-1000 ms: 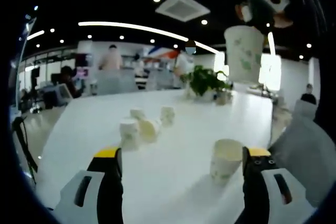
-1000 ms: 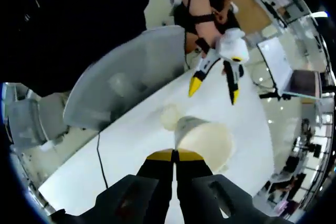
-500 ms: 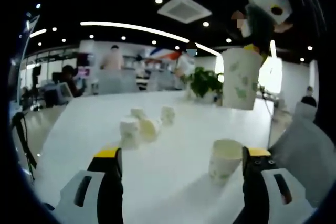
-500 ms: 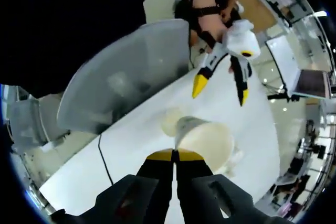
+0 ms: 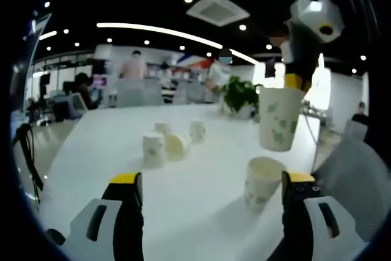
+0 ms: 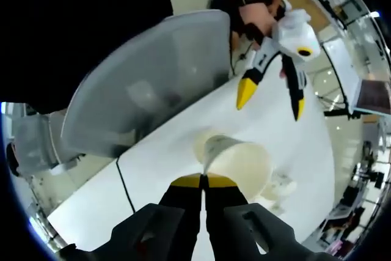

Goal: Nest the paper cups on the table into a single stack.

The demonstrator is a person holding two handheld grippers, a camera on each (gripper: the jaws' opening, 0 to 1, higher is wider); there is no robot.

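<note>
Left gripper (image 5: 208, 191): jaws are held wide apart, nothing between them, low over the white table (image 5: 91, 145). It is also seen from the right gripper view (image 6: 272, 99), yellow tips spread, held by a hand (image 6: 256, 16) at the far table edge.

Right gripper (image 6: 203, 181): jaws are clamped on the rim of a white paper cup with green leaf print (image 5: 278, 123). In the left gripper view that cup is seen hanging upright in the air, above and slightly behind an upright paper cup of the same print (image 5: 261, 183) standing on the table just inside the left gripper's right jaw. The two cups are apart, not yet nested. In the right gripper view the held cup's open mouth (image 6: 241, 163) is looked into from above, with the standing cup's rim (image 6: 204, 145) partly showing behind it.

Further back on the table, near the middle: one upright white paper cup (image 5: 153, 149), a cup lying on its side (image 5: 176, 145) just beside it, and two more small cups (image 5: 197, 130) (image 5: 162, 128) behind.

A potted green plant (image 5: 239, 95) is seen at the far table end. A grey chair back (image 6: 146, 84) is seen beside the table in the right gripper view. Blurred people (image 5: 133, 68) are seen in the background.
</note>
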